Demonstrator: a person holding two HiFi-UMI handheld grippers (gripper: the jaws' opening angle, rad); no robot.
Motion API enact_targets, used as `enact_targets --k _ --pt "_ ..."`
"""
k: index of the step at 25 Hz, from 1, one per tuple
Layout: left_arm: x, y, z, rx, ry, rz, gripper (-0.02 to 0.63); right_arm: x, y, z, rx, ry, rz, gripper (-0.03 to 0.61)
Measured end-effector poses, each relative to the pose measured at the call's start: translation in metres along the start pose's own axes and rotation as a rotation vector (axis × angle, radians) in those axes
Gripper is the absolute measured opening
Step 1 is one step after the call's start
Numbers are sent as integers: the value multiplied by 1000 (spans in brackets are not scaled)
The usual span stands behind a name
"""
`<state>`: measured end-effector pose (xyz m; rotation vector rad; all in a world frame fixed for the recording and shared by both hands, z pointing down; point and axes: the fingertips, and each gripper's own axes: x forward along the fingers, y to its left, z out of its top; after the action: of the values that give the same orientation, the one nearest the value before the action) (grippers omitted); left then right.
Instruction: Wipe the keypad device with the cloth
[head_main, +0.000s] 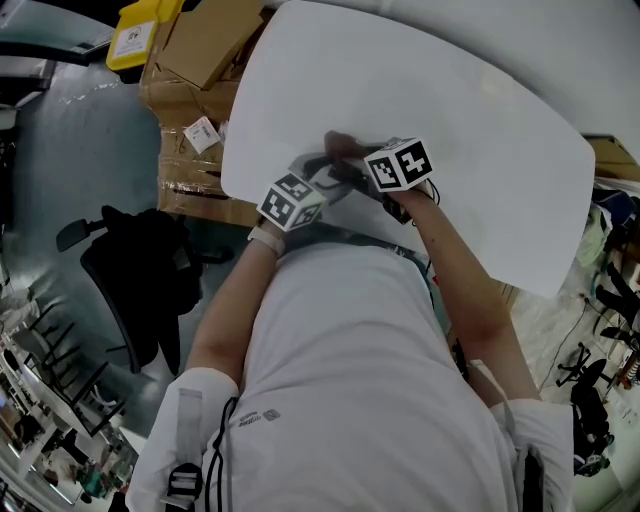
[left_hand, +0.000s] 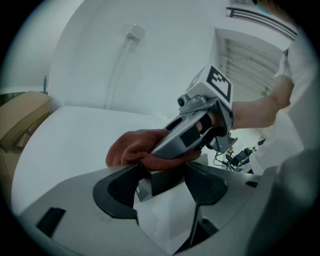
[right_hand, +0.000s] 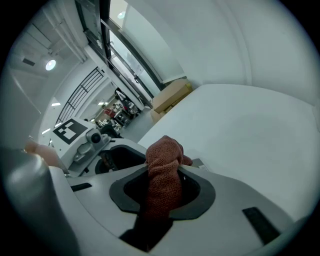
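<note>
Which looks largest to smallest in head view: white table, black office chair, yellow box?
1. White rounded table
2. Black office chair
3. Yellow labelled box, cut off by the frame edge, so its full size is unsure

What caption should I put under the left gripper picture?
Left gripper grips the keypad device while the right gripper presses a red cloth onto it.

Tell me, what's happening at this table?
A person at a white table works with both hands. The left hand-held gripper clamps the small keypad device. The right hand-held gripper pinches a reddish cloth and presses it onto the device's top. Wiping seems under way.
</note>
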<state>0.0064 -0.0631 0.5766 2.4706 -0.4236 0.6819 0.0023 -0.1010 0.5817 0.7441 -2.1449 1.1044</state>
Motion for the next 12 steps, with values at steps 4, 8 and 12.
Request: enact_targets --k 4,8,12 --pt "0 0 1 -3 -5 1 273 -3 14 -1 -24 5 18 104" --pt "-1 1 1 1 -5 13 273 -6 17 -7 -49 9 23 104" --pt "-2 2 0 -5 -4 23 273 -14 10 -14 -30 4 3 104"
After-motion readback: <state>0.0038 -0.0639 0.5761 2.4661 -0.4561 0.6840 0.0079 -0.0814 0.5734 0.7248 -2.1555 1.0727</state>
